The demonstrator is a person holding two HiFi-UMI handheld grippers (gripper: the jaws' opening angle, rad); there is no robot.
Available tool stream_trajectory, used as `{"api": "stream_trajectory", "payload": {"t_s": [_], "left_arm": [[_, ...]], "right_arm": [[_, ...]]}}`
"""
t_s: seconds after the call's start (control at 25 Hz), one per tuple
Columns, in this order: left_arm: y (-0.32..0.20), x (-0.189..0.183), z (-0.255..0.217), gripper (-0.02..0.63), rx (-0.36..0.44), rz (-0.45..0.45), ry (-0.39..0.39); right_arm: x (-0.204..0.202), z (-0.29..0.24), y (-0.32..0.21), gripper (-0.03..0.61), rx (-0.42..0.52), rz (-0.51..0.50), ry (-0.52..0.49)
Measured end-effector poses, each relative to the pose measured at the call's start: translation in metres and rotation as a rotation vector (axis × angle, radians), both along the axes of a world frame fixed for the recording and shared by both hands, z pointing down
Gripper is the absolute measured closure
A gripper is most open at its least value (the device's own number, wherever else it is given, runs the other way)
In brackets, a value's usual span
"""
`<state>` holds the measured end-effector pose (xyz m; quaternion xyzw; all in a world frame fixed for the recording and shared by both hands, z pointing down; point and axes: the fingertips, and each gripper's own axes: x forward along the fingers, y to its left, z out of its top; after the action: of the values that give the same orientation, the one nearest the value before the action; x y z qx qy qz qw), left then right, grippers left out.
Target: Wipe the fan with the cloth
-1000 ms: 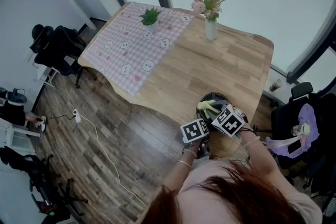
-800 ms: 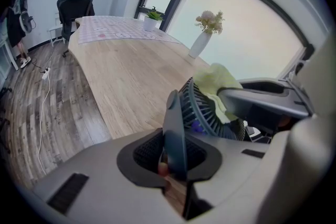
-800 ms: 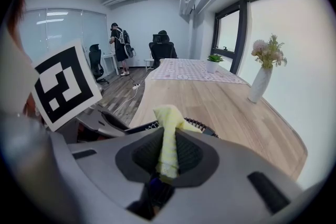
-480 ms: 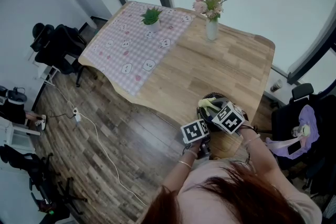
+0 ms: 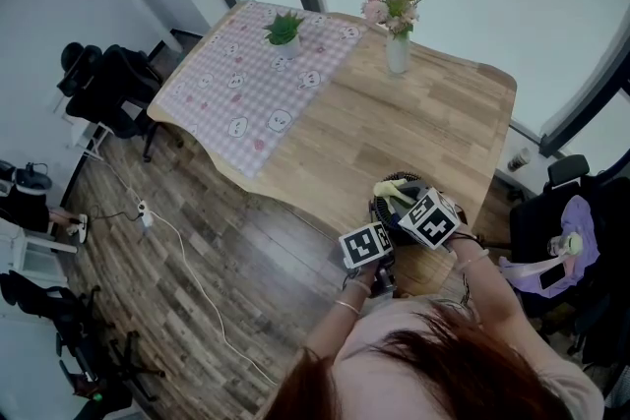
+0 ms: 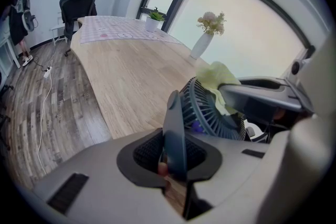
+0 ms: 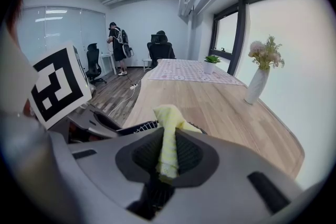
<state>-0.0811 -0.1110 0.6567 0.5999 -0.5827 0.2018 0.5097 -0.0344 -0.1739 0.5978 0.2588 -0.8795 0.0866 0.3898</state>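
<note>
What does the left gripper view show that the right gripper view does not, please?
Only the left gripper view: the fan's blue grille side-on, and the left gripper clamped on a dark-blue part, apparently its stand. Only the right gripper view: the right gripper pinching the yellow cloth, a marker cube, a person standing far off. Both: the table, vase of flowers, potted plant, and the cloth.

Matt wooden table (image 5: 394,133), soft yellow cloth (image 7: 168,139), dark plastic fan (image 6: 207,113)
</note>
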Motion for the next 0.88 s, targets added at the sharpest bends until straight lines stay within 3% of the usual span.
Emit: {"api": "stream_trajectory", "payload": {"t_s": [0.88], "left_arm": [[0.0010, -0.0003, -0.0013, 0.554, 0.009, -0.012, -0.005]], "right_arm": [[0.0080, -0.0042, 0.0007, 0.528, 0.054, 0.026, 0.002]]}}
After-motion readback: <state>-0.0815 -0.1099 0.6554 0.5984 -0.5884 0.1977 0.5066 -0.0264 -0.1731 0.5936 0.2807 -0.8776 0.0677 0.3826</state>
